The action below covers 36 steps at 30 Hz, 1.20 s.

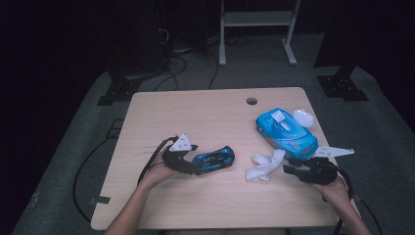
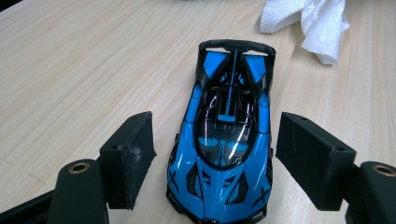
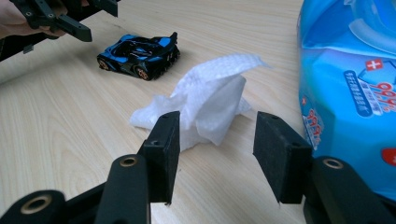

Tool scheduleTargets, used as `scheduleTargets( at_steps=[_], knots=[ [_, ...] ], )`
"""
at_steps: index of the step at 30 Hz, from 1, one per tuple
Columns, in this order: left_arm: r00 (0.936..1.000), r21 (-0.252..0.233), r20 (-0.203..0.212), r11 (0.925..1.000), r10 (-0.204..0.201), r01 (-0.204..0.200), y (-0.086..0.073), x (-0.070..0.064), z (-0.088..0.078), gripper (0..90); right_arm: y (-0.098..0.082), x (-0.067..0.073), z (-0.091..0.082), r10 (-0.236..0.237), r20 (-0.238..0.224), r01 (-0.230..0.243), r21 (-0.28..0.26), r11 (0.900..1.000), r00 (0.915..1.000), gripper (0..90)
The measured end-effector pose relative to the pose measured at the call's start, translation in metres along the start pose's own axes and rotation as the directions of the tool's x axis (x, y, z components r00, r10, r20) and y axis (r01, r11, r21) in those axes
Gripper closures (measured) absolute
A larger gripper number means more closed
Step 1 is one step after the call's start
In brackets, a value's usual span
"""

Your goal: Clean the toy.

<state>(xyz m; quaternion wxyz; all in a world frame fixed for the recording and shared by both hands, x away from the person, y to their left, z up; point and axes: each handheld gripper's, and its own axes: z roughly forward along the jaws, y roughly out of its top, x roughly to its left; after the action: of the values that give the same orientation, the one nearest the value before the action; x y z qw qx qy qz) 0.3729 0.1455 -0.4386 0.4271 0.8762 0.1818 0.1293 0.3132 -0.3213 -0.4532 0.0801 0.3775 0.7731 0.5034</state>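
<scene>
A blue and black toy car (image 1: pixel 214 160) (image 2: pixel 229 135) (image 3: pixel 139 55) stands on the wooden table (image 1: pixel 195 112), left of centre. My left gripper (image 1: pixel 195 166) (image 2: pixel 217 158) is open around the car's front end, and its pads (image 2: pixel 135 154) stand clear of both sides. A crumpled white wipe (image 1: pixel 264 165) (image 2: pixel 308 21) (image 3: pixel 210 98) lies to the car's right. My right gripper (image 1: pixel 291 166) (image 3: pixel 217 149) is open just behind the wipe, with nothing between its jaws. In the right gripper view the left gripper (image 3: pixel 60 16) appears at the top left.
A blue pack of wet wipes (image 1: pixel 286 133) (image 3: pixel 350 84) lies at the table's right, close beside the right gripper. A small white lid (image 1: pixel 303 116) sits behind it. A cable hole (image 1: pixel 251 101) is near the far edge. White shelf legs (image 1: pixel 222 49) stand on the floor beyond the table.
</scene>
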Motion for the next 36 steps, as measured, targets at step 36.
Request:
scheduleTargets(
  at_steps=[36],
  knots=[
    [0.9949, 0.025, -0.075, 0.9973, -0.068, 0.07, -0.039, 0.003, -0.039, 19.6, -0.016, 0.0, -0.005, 0.012, 0.021, -0.012, -0.004, 1.0, 0.9997, 40.8]
  ],
)
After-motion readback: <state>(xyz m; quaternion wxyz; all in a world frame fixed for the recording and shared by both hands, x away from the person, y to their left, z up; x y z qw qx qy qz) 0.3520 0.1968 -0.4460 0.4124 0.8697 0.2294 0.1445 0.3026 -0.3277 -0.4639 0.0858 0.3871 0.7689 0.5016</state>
